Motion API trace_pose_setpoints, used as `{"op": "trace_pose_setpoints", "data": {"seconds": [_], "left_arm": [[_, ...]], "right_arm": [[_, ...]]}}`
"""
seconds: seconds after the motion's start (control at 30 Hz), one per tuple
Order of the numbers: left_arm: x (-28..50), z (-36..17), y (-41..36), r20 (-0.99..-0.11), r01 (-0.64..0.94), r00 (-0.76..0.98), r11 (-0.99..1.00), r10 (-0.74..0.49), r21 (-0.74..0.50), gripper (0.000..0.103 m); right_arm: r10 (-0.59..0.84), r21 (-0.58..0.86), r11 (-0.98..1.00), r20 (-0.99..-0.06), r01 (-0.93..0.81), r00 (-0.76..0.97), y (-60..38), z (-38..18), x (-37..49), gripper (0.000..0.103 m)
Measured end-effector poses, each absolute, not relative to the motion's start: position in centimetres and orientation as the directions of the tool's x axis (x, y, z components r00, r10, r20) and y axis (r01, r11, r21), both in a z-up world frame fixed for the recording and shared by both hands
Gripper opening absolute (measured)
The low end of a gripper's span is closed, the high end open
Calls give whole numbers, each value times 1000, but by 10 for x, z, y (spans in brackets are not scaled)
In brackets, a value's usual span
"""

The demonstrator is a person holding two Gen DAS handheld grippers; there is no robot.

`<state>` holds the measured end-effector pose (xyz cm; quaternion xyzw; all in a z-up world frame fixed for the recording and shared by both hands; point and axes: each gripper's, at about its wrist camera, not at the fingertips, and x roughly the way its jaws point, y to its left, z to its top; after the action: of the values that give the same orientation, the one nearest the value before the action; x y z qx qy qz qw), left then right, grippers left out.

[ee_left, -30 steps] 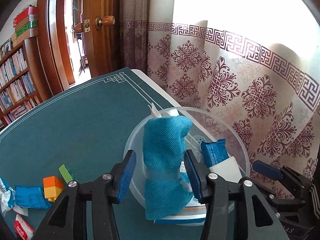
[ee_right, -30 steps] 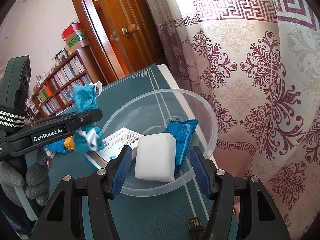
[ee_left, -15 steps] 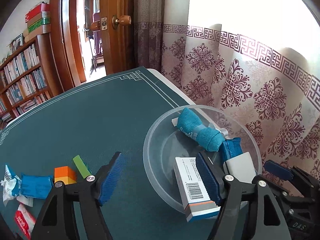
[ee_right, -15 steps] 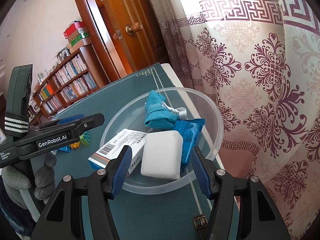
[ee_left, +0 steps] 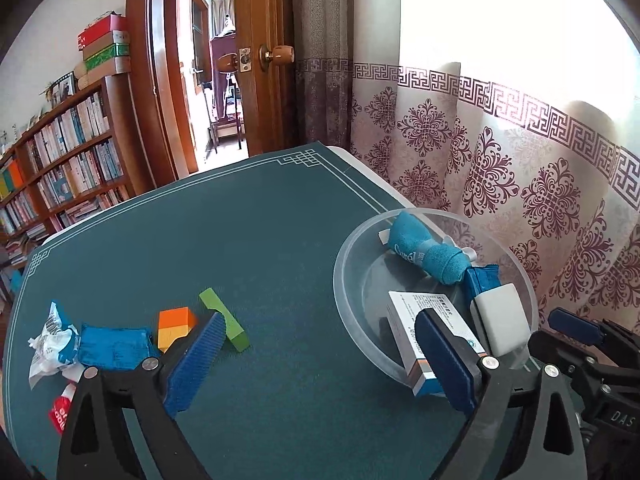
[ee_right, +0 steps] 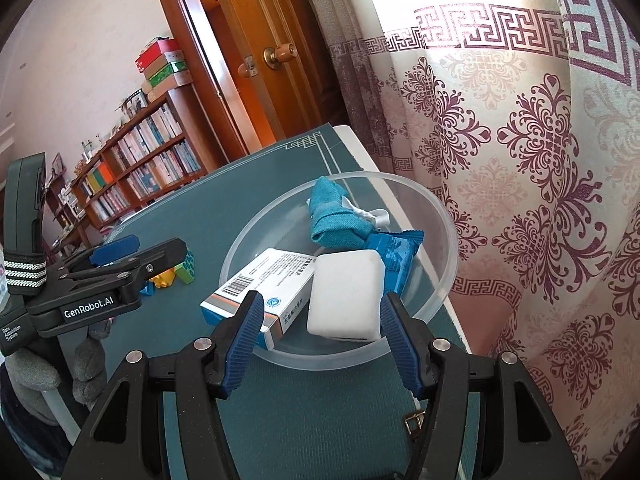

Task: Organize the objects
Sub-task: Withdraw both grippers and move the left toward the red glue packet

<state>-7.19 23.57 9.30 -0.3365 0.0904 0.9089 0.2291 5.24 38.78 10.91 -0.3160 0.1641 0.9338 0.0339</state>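
A clear plastic bowl stands at the table's right edge. In it lie a rolled teal towel, a blue snack packet, a white block and a medicine box. My left gripper is open and empty, left of the bowl above the mat. My right gripper is open and empty at the bowl's near rim. A green block, an orange block, a blue packet and wrappers lie on the mat.
The table has a dark green mat with a white border. A patterned curtain hangs close behind the bowl. A wooden door and a bookshelf stand beyond the table. A small red packet lies at the near left.
My left gripper let go of the teal towel into the bowl, opened wide and drew back to the left. The right gripper stayed open at the bowl's rim.
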Motion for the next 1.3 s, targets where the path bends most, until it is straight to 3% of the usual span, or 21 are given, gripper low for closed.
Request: {"op": "trace_pose_setpoints", "data": {"seconds": [0.7, 1.3], "left_arm": [[-59, 88, 155, -637, -336, -728, -942, 253, 10, 102], [-65, 61, 34, -661, -147, -743, -989, 109, 2, 102]], "right_arm": [[-120, 255, -966, -608, -49, -785, 318, 122, 41, 63], [-225, 227, -969, -657, 96, -719, 230, 107, 17, 64]]}}
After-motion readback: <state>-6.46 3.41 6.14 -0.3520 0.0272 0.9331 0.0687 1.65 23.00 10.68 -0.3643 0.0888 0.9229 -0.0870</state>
